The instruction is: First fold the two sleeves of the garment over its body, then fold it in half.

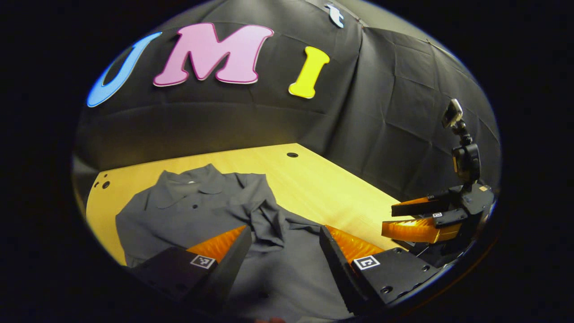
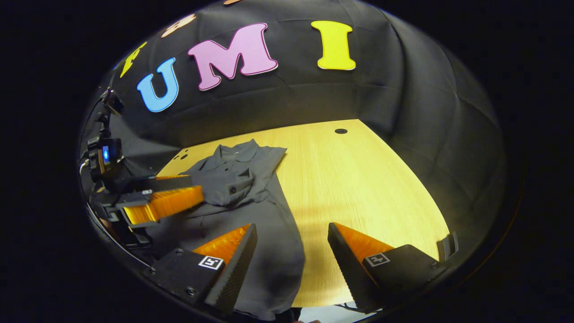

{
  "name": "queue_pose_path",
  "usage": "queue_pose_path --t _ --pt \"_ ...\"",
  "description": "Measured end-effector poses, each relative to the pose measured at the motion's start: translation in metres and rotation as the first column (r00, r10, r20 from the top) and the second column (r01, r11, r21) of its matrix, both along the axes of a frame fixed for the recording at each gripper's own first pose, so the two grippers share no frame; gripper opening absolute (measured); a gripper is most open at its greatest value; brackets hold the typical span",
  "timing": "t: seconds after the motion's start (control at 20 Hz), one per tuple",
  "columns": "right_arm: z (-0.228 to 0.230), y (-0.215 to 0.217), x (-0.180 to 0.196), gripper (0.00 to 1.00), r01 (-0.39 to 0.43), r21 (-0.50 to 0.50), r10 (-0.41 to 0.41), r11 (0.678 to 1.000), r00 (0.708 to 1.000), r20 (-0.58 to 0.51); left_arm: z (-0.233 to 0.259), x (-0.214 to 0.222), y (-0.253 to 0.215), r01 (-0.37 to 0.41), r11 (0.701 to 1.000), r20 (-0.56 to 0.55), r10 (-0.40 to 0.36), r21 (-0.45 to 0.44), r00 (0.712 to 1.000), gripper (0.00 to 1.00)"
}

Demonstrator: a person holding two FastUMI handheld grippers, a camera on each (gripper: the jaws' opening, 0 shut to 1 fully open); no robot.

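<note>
Shirt [image 1: 197, 211]: dark grey, collared, buttoned, lying on the table [image 1: 323, 184] with its collar toward the wall.

Left gripper view: near sleeve [image 1: 269, 220] lies crumpled across the body; cloth spreads under the left gripper [image 1: 283, 244], whose fingers stand spread with nothing between them. Right gripper [image 1: 410, 220] sits off to the side over bare wood, fingers apart.

Right gripper view: shirt's hem end reaches the table's near edge; folded sleeve bunches below the collar. Right gripper [image 2: 291, 244] is spread, one finger over cloth, the other over wood. Left gripper [image 2: 179, 193] hangs above the shirt, fingers apart.
</note>
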State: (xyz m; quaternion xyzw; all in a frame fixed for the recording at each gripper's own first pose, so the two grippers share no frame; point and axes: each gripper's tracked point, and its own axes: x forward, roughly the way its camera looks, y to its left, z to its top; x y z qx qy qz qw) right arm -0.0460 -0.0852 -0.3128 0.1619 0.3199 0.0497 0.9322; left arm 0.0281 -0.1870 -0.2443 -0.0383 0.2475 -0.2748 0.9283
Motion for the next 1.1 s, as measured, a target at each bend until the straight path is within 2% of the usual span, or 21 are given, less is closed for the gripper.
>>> queue_pose_path --t 0.15,0.3,0.6,0.8,1.1 --pt "-0.003 0.009 -0.021 0.98 -0.011 -0.014 0.010 1.000 0.999 -0.031 0.011 -0.018 0.051 -0.061 0.998 0.001 0.061 0.011 0.998 0.96" --pt "-0.014 0.018 -0.046 0.98 -0.026 -0.023 0.024 0.999 0.997 -0.080 0.007 -0.045 0.107 -0.119 0.990 -0.011 0.120 0.070 0.993 0.96" --pt "-0.038 0.027 -0.082 0.98 -0.034 -0.064 0.023 0.997 0.986 -0.166 -0.029 -0.105 0.201 -0.245 0.957 -0.083 0.259 0.153 0.962 0.96" --pt "-0.051 0.028 -0.092 0.98 -0.001 -0.064 -0.013 0.998 0.978 -0.209 -0.063 -0.132 0.239 -0.297 0.932 -0.138 0.329 0.207 0.934 0.96" --pt "-0.074 0.035 -0.106 0.98 0.006 -0.071 -0.025 0.997 0.962 -0.271 -0.111 -0.174 0.278 -0.318 0.902 -0.223 0.387 0.293 0.895 0.96"
